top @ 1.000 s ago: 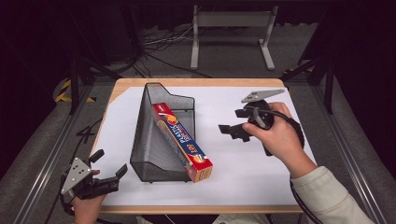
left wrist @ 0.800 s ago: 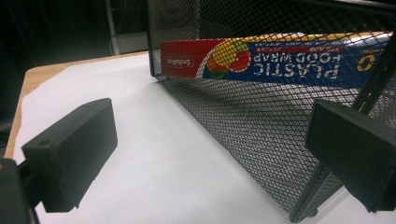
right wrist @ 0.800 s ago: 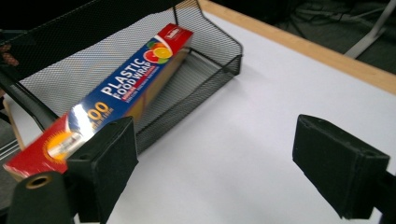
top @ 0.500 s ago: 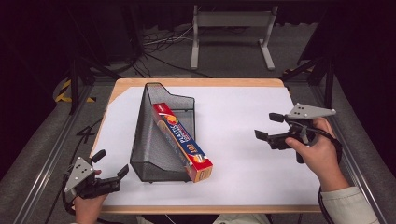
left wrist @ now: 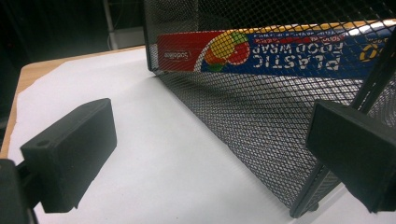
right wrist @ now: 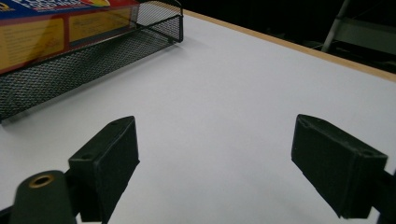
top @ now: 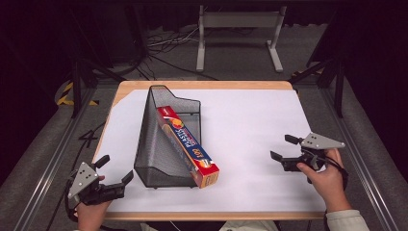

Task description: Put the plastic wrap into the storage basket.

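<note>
White table sheet [top: 250, 130]; left gripper view reads wrap box [left wrist: 275, 49] through mesh.

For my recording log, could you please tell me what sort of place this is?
Probably a lab or studio set up for recording: a white-covered wooden table in a dark room, loose cables and a grey metal stand on the floor beyond, and hand-held black tongs beside a black wire-mesh file holder.
</note>
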`<state>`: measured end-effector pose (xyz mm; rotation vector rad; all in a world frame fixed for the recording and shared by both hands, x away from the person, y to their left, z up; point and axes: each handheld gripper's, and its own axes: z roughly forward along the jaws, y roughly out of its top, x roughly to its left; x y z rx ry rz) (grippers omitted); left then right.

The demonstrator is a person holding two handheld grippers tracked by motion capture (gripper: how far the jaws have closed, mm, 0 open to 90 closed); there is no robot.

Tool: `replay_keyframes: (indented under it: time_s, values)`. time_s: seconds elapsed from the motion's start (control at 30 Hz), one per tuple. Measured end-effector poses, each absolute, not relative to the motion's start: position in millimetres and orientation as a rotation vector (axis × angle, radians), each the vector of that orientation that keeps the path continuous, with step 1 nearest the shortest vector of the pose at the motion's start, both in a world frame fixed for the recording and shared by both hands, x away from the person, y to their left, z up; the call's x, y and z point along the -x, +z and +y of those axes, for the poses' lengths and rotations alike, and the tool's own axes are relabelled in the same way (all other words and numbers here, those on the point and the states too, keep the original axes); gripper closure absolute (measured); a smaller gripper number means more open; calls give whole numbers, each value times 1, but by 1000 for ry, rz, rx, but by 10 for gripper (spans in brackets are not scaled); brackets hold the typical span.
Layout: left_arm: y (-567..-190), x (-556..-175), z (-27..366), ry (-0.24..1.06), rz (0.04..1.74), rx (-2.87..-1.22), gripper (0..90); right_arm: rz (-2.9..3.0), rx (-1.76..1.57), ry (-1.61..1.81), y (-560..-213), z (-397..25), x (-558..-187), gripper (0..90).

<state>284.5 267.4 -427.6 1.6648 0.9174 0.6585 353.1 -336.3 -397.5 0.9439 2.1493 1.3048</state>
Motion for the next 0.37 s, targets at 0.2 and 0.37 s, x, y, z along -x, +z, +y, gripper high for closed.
replay_keyframes:
  time_s: [0.2,0.37]
  values:
    - [-428,-286,267,658,912,-1669,29,2158,-958,1289,-410,-339,-347,150]
    - [-427,-287,266,653,904,-1670,28,2164,-959,1282,-417,-340,-344,150]
